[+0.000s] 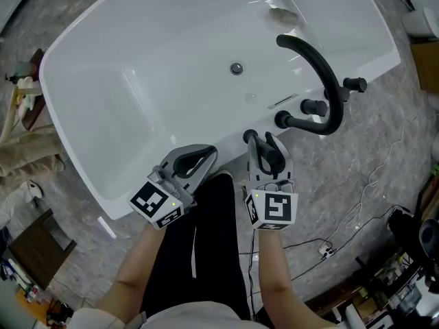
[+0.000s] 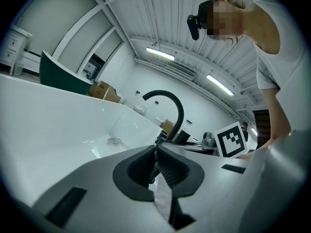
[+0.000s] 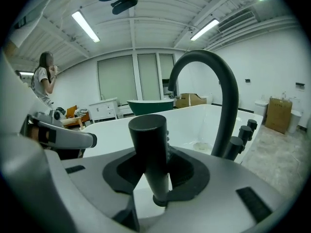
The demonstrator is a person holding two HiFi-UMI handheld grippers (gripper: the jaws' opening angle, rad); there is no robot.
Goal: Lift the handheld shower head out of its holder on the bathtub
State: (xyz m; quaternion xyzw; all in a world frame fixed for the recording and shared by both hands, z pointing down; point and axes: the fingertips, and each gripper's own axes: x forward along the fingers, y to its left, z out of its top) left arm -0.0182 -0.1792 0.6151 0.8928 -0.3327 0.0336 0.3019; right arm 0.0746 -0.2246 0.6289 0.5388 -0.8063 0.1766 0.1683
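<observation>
The handheld shower head is a black cylinder standing upright at the near rim of the white bathtub. My right gripper is shut on it. In the right gripper view the shower head stands between the dark pads, which press on its sides. My left gripper rests over the rim just left of it. Its jaws are shut on nothing, and in its own view the left gripper has its pads touching.
A black arched spout and black knobs stand on the rim to the right of the shower head. The drain lies in the tub floor. Cables trail on the stone floor at right. A person stands far off.
</observation>
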